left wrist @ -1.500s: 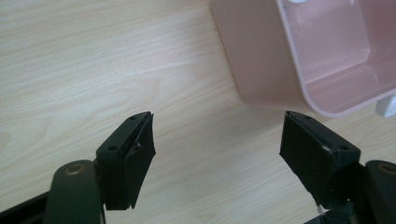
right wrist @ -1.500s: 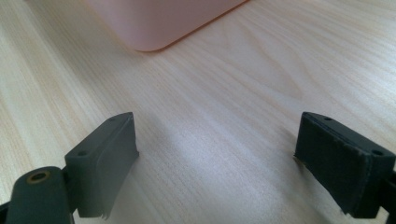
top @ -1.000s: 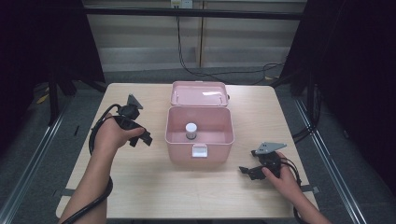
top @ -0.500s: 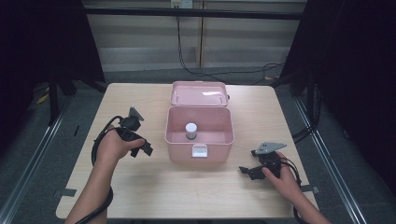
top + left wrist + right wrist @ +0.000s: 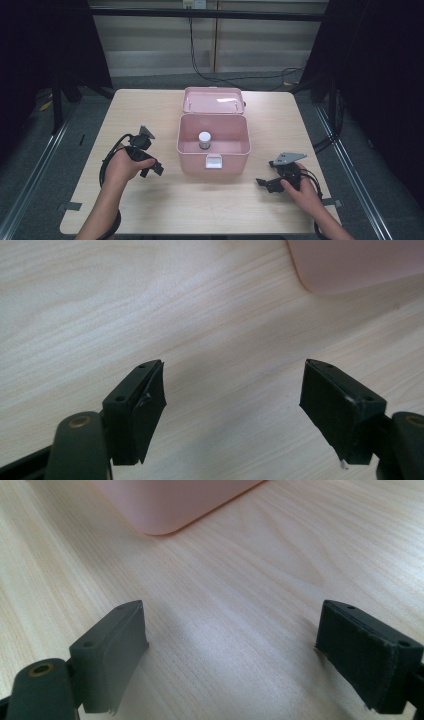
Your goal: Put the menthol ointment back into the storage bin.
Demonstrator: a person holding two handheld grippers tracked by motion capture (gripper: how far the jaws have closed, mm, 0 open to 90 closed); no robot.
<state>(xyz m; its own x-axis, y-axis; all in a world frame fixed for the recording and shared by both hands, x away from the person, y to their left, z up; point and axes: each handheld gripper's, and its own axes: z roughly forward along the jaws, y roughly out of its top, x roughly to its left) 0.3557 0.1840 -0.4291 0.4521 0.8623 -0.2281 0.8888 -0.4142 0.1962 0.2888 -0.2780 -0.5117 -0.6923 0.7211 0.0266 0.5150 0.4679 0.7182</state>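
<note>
— What sits where on the bench (image 5: 150, 105)?

— A box (image 5: 214, 142) stands mid-bench, its lid (image 5: 213, 100) thrown back behind it. A small jar (image 5: 204, 140) stands inside, near the middle of the floor.

— And the tongs?

— The left tongs (image 5: 156, 169) are just left of the box's front corner, the right tongs (image 5: 261, 182) right of it and nearer the bench's front edge. Both sit apart from the box, jaws spread over bare bench.
</note>
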